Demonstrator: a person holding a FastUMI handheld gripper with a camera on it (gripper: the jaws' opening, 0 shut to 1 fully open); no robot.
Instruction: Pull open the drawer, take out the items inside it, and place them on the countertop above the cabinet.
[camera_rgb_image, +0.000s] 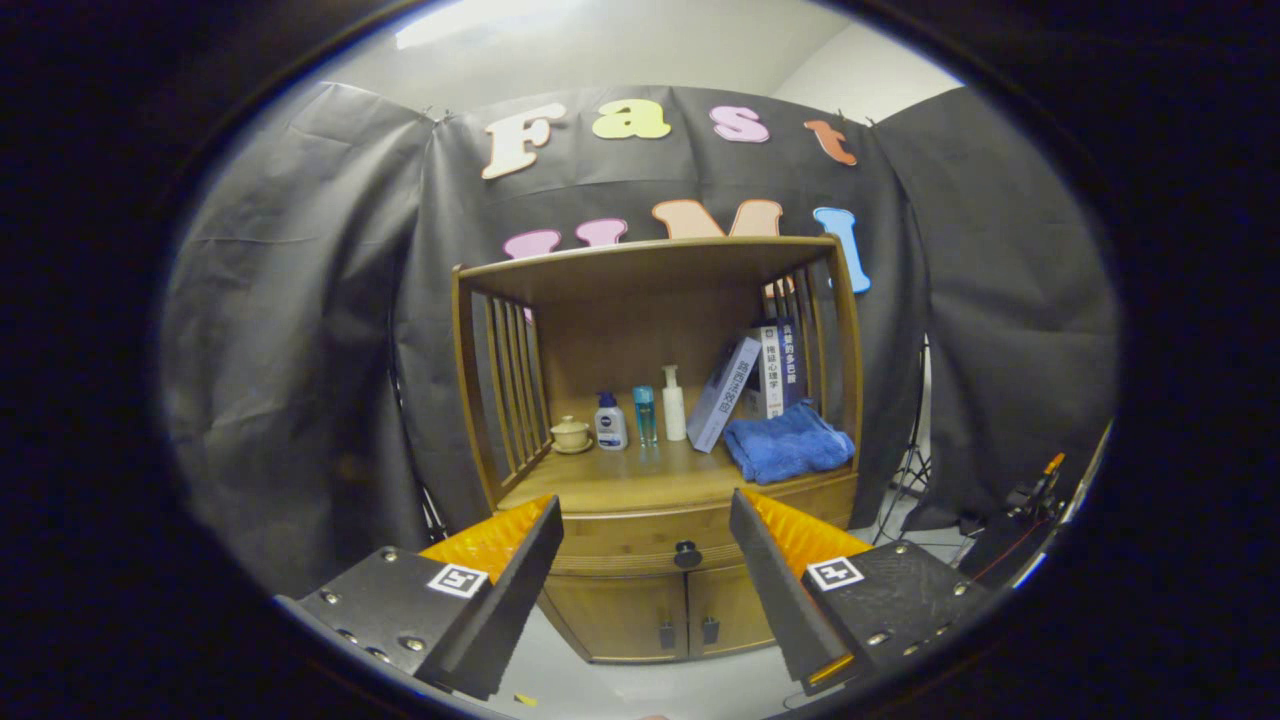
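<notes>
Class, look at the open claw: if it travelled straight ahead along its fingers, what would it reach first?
Most likely the drawer knob, centred between the fingers of the claw on the closed drawer of the cabinet. The way to it looks free, though depth is hard to judge.

The cabinet (655, 560) stands ahead of the tongs (648, 525), against the cloth wall. Its drawer (650, 545) lies shut under the bench (620, 480), with the knob (687, 553) between the spread fingers and two doors (650, 615) below. On the bench, left to right: a cup (571, 433), three bottles (643, 413), leaning books (750, 380), and a towel (788, 442) before the books. A shelf roof (650, 265) spans above. A tripod (912, 470) stands right of the cabinet.
</notes>
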